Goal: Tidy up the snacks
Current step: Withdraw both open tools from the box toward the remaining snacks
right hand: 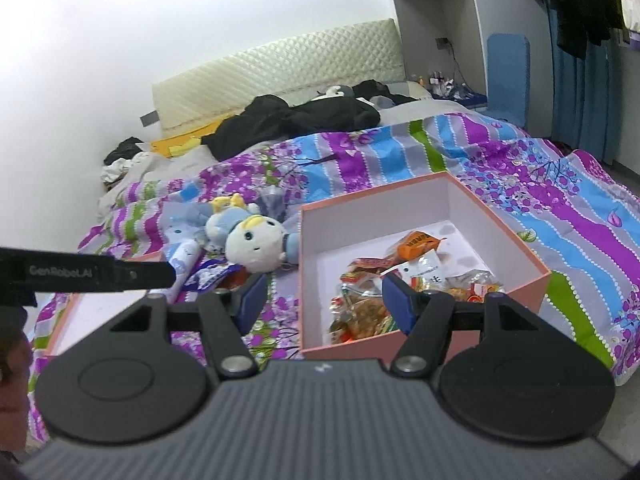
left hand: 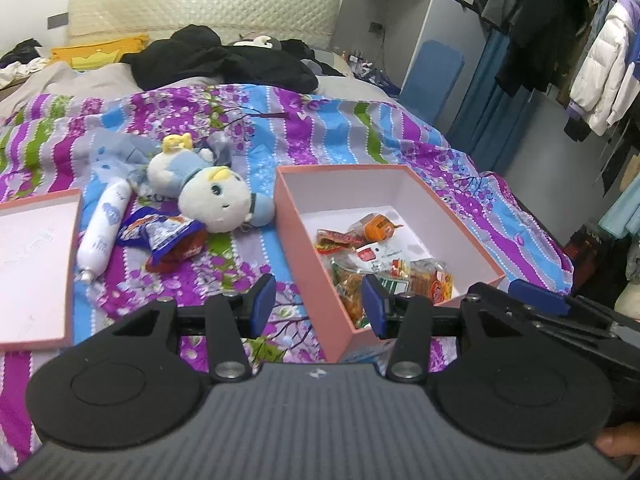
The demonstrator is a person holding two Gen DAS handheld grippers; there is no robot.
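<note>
A pink box sits on the bed and holds several snack packets; it also shows in the right wrist view with the packets. Left of it lie a blue and red snack bag, a white tube-shaped pack and a plush doll. My left gripper is open and empty, above the box's near left corner. My right gripper is open and empty, above the box's near left wall. The blue bag is partly hidden behind the right gripper's left finger.
The pink box lid lies at the left on the flowered quilt. Black clothes are piled near the headboard. Hanging clothes and a blue chair stand to the right of the bed.
</note>
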